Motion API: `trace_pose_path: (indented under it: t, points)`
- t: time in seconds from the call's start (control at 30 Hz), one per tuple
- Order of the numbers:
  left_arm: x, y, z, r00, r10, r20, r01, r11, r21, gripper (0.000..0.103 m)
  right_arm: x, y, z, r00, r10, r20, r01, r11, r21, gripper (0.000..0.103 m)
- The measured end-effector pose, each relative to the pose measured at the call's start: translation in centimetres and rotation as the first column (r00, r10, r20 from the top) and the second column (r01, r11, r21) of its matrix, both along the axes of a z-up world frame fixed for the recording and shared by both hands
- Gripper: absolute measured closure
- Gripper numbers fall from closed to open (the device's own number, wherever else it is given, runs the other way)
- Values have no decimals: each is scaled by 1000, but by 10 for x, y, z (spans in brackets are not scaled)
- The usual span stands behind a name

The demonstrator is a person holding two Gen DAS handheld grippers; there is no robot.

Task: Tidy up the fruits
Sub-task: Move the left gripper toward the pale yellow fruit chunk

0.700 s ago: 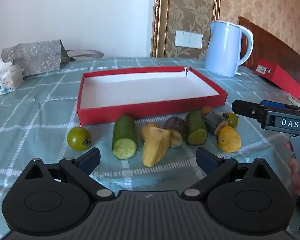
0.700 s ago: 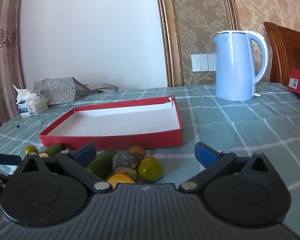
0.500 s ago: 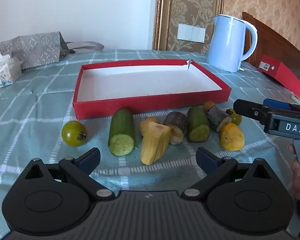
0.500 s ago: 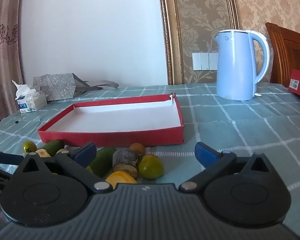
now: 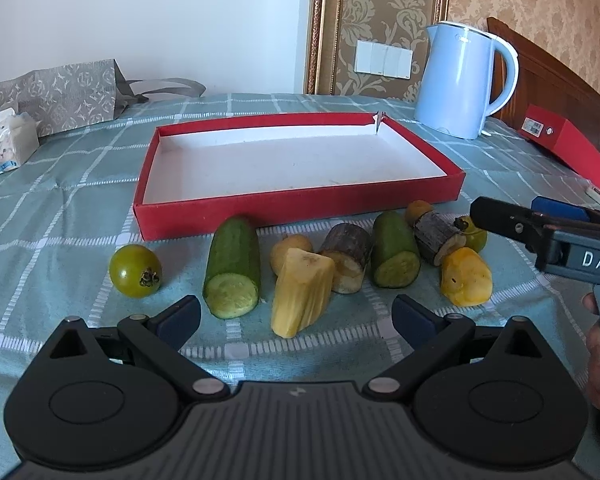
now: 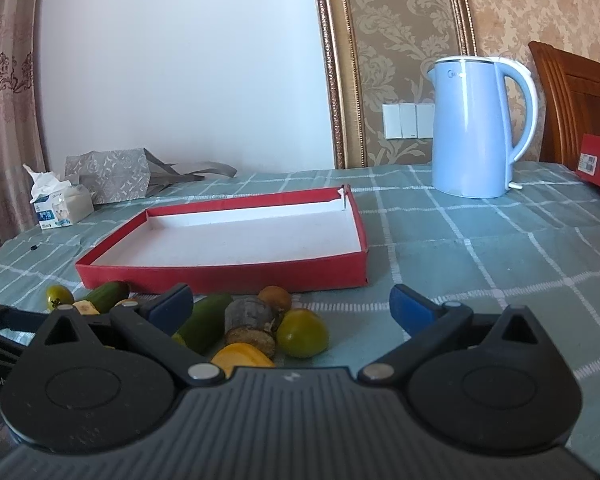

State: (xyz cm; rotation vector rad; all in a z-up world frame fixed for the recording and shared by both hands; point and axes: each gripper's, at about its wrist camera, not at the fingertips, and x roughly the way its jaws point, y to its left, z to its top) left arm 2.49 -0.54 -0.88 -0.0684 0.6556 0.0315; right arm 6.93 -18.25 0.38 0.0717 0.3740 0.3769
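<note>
A row of cut fruit and vegetable pieces lies on the tablecloth in front of an empty red tray [image 5: 300, 204]. From the left: a green tomato [image 5: 135, 271], a cucumber piece [image 5: 233, 267], a yellow piece [image 5: 301, 293], a brown-skinned piece [image 5: 348, 256], a second cucumber piece [image 5: 394, 256], a bark-like piece [image 5: 436, 237] and a yellow fruit [image 5: 466, 278]. My left gripper [image 5: 296, 316] is open and empty just before the row. My right gripper [image 6: 290, 304] is open and empty above the row's right end; it shows in the left wrist view [image 5: 540, 220]. The tray [image 6: 228, 270] lies beyond.
A light blue kettle [image 5: 462, 80] stands behind the tray at the right. A red box [image 5: 568, 144] lies at the far right by a wooden headboard. A tissue pack [image 5: 4, 148] and a grey patterned bag [image 5: 60, 96] sit at the far left.
Both grippers have risen a little, so the tray and the fruit row sit lower in both views. Both stay open and nothing on the table has moved.
</note>
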Motion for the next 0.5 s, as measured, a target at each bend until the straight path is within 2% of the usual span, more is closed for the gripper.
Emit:
trace_pose_path:
  t: [0.5]
  points:
    - [6, -11, -5, 1000, -12, 0, 12, 1000, 27, 1, -1, -7, 2, 1000, -16, 13, 15, 999, 33, 0]
